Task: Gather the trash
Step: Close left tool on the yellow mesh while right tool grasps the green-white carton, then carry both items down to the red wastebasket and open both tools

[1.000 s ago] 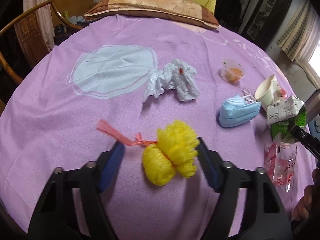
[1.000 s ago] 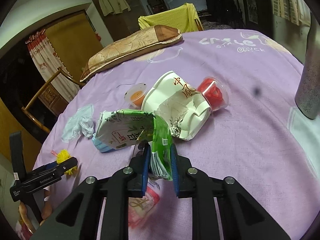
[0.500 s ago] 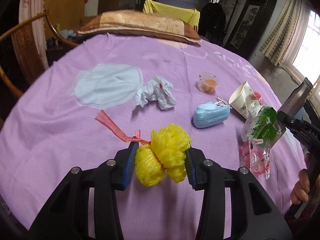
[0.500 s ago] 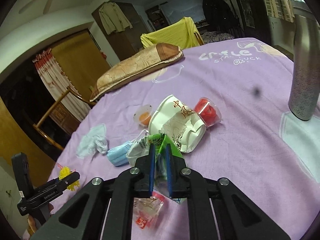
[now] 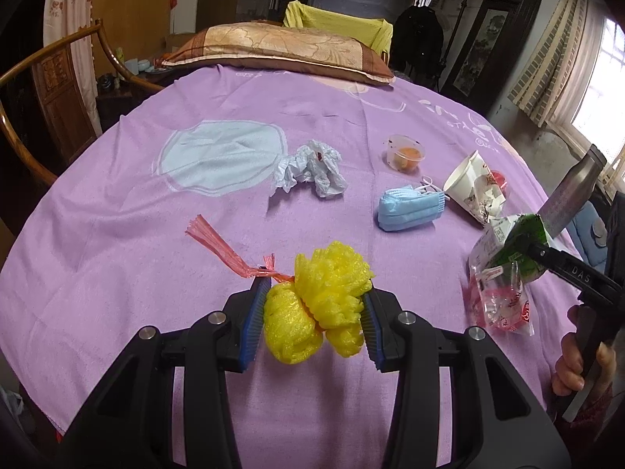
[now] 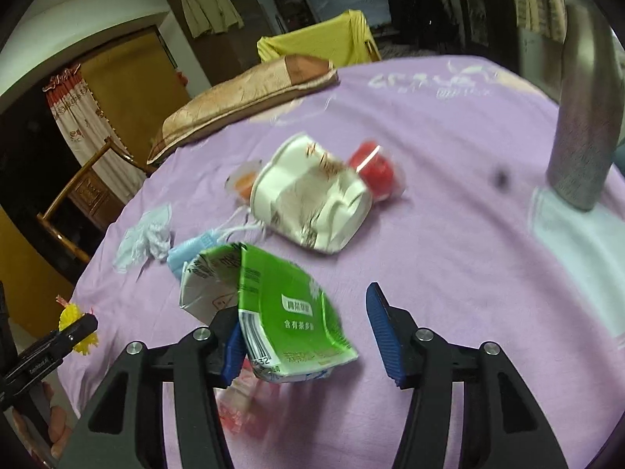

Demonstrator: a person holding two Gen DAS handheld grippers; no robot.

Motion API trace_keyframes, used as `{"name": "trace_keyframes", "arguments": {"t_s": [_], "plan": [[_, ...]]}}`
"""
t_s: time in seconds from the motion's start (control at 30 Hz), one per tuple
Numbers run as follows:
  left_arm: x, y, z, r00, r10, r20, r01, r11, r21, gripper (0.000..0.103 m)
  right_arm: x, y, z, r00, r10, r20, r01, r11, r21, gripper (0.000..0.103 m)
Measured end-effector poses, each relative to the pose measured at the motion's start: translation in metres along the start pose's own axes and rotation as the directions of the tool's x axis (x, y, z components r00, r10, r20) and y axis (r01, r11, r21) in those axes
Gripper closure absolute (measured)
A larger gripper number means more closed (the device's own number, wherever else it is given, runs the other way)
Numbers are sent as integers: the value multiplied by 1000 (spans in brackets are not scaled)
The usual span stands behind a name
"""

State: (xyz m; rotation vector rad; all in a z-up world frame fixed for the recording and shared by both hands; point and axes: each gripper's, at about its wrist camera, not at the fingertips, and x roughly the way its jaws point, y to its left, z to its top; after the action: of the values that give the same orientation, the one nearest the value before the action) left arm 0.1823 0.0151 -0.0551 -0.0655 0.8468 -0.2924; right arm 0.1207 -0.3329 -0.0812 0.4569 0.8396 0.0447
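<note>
Nearest the left wrist camera, the left gripper (image 5: 316, 320) pinches a yellow foam net (image 5: 316, 305) between its blue pads (image 5: 256, 326), both pads pressing into the foam. A strip of red mesh (image 5: 222, 248) trails from the net up and to the left over the purple cloth (image 5: 117, 234).

In the right wrist view the right gripper (image 6: 308, 336) stands with its jaws apart — they have just been opening. A flattened green and white carton (image 6: 281, 312) hangs between them, leaning against the left pad while the right pad (image 6: 381, 330) stands clear of it. Whether the carton still rests on that left pad or is falling free I cannot tell; the picture is blurred there. Just below the carton lies a clear wrapper with red print (image 5: 502, 297) on the cloth. The hand (image 5: 578, 355) that grips the right tool's handle shows at the right edge of the left view.

Farther out, a folded blue face mask (image 5: 410, 209) lies beside a crushed white paper cup (image 5: 470, 181) on its side, a red-lidded little tub (image 6: 375, 170) touching the cup's far side. A crumpled white tissue (image 5: 312, 168) sits left of the mask — well apart from it — and a small clear tub with orange contents (image 5: 406, 152) lies beyond. A grey metal bottle (image 6: 582, 125) stands upright at the right. At the far edge rests a brown pillow (image 5: 281, 47).
</note>
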Motion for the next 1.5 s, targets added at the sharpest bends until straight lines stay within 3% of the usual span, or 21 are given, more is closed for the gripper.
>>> {"name": "trace_keyframes", "arguments": {"t_s": [0.1, 0.2, 0.33, 0.43, 0.6, 1.1, 1.27, 1.5], "plan": [[1, 1, 0, 1000, 8, -5, -8, 1000, 1, 59, -9, -24, 5, 999, 30, 29, -33, 994, 108, 47], [2, 3, 0, 1000, 1, -7, -1, 1000, -5, 59, -15, -50, 8, 999, 1, 45, -10, 979, 206, 47], [6, 3, 1, 1000, -6, -12, 6, 1000, -11, 59, -9, -52, 5, 1000, 5, 15, -8, 982, 190, 48], [8, 3, -1, 1000, -7, -23, 7, 1000, -10, 59, 3, -37, 1, 999, 37, -18, -34, 991, 132, 76], [2, 5, 0, 1000, 4, -12, -4, 1000, -10, 59, -8, -30, 1, 998, 32, 45, -37, 992, 122, 77], [-55, 34, -9, 995, 62, 77, -59, 997, -48, 59, -72, -11, 8, 969, 162, 185, -185, 976, 119, 79], [-84, 54, -19, 989, 98, 110, -91, 993, -69, 59, -97, 20, 6, 952, 219, 214, -233, 972, 39, 79], [-123, 96, -50, 980, 139, 142, -121, 984, -127, 59, -97, 70, -5, 945, 275, 178, -273, 961, -33, 79]]}}
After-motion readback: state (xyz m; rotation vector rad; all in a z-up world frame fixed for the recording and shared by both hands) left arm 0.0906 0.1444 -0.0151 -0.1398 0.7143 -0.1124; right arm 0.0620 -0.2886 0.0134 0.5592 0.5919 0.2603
